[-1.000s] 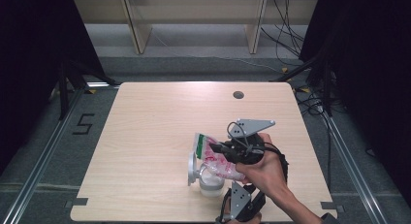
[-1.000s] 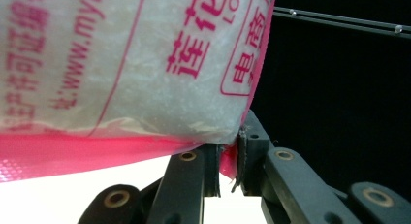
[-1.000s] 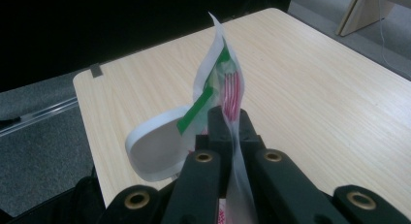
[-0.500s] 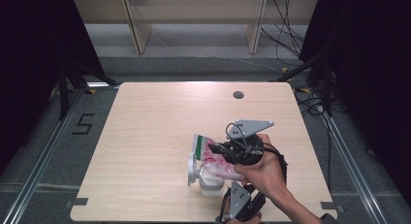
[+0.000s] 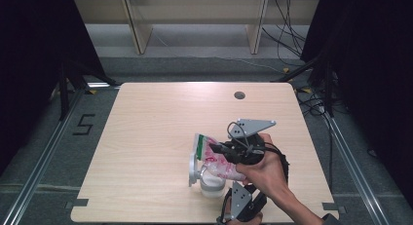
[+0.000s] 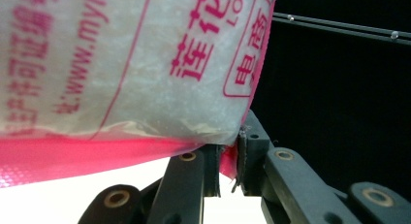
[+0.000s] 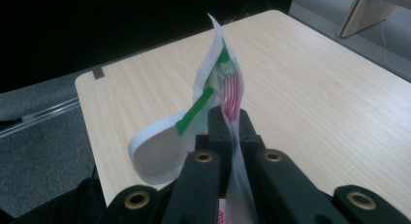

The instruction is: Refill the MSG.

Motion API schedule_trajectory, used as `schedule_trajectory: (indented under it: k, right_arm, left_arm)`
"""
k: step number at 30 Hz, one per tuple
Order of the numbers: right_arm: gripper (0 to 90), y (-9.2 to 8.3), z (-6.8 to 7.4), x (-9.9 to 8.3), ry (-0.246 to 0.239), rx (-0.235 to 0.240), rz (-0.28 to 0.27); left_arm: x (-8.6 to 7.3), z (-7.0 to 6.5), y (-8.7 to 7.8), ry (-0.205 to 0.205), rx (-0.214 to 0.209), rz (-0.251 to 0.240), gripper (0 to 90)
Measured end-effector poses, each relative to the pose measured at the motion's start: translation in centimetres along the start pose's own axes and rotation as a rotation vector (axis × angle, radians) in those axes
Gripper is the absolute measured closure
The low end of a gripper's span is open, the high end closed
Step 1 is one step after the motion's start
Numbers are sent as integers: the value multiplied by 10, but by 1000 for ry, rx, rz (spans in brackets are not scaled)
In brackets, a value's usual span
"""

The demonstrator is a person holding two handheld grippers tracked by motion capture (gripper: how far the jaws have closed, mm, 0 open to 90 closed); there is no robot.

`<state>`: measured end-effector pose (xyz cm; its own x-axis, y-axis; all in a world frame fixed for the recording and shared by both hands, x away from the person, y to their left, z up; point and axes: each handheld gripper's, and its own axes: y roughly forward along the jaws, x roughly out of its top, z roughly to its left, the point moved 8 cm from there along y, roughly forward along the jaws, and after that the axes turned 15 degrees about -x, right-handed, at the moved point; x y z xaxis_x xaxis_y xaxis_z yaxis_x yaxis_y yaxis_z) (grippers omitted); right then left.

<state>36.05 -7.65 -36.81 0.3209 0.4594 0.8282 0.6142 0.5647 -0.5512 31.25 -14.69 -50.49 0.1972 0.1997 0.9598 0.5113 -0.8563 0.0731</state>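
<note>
While both my hands sit near the table's front edge, the items stand thus. Item one: a clear plastic bag (image 5: 217, 160) with pink print and a green zip strip, filled with white powder, held above the wooden table (image 5: 156, 137), tilted, its mouth toward the left in the high view. Item two: my right gripper (image 5: 225, 149), jaws fully closed, pinching the bag's upper edge by the green strip (image 7: 201, 105). Item three: my left gripper (image 6: 228, 166), jaws nearly closed, clamped on the bag's pink bottom seam (image 6: 72, 158). Item four: a white plastic cup (image 5: 212, 182), upright on the table just beneath the bag, close to the front edge.
</note>
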Motion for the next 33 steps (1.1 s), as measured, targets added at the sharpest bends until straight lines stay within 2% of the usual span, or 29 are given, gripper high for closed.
schedule_trajectory:
  k: [1, 2, 4, 5, 8, 10, 12, 13, 14, 15, 16, 20, 23, 24, 25, 27, 28, 29, 30, 31, 33]
  right_arm:
    - [900, 1, -1, 1, -17, -2, -11]
    - [900, 2, -2, 1, -26, -12, -17]
    - [900, 2, 1, 0, 3, -1, 6]
    - [900, 3, 1, 0, -11, -3, 6]
    - [900, 3, 2, 0, 12, -8, 16]
    - [900, 5, 0, 1, -32, -3, -8]
    - [900, 5, 0, 1, -33, -3, -8]
    - [900, 3, 3, 0, 8, -7, 13]
    - [900, 3, 1, 0, -10, -7, 18]
    - [900, 4, 1, -1, -13, -8, 18]
    - [900, 4, 0, 0, -23, -16, 14]
    - [900, 3, 1, -1, -10, -9, 20]
    - [900, 3, 0, -2, -18, -13, 19]
    - [900, 4, -1, -1, -27, -16, 14]
    - [900, 4, -1, -2, -34, -11, 10]
    - [900, 5, 0, -2, -26, -6, 13]
    - [900, 5, -1, -2, -33, -9, 10]
    - [900, 6, -2, -2, -36, -25, 0]
    - [900, 7, 0, -3, -23, -19, 2]
    - [900, 6, -1, -3, -44, -14, 10]
    - [900, 5, 1, -3, -39, -10, 3]
  left_arm:
    - [0, 0, 0, -9, -1, -8, 815]
    - [-1, 1, -1, -15, 15, 12, 815]
    - [-1, 1, -1, -15, 19, 18, 815]
    - [-1, 2, 0, -17, 14, 17, 815]
    - [0, 1, 1, -29, 10, -1, 815]
    - [0, 1, 1, -30, 9, -1, 815]
    - [0, 1, 1, -29, 10, -2, 815]
    - [-1, 3, 0, -13, 11, 20, 815]
    - [0, 2, 1, -17, 7, 0, 815]
    - [-1, 2, 0, -18, 10, 14, 815]
    - [-1, 2, 1, -18, 7, 6, 815]
    - [-1, 2, 1, -21, 8, 9, 815]
    - [-1, 2, 2, -30, 1, 7, 815]
    - [0, 1, 5, -51, -24, -32, 816]
    - [-1, 3, 4, -40, -28, -7, 816]
    - [0, 1, 6, -55, -19, -33, 815]
    - [-2, 3, 4, -34, -13, -1, 815]
    - [-2, 2, 5, -44, -26, -14, 816]
    - [-1, 2, 5, -61, -20, -32, 816]
    - [-2, 3, 5, -50, -20, -18, 816]
    - [-2, 3, 4, -48, -17, -14, 816]
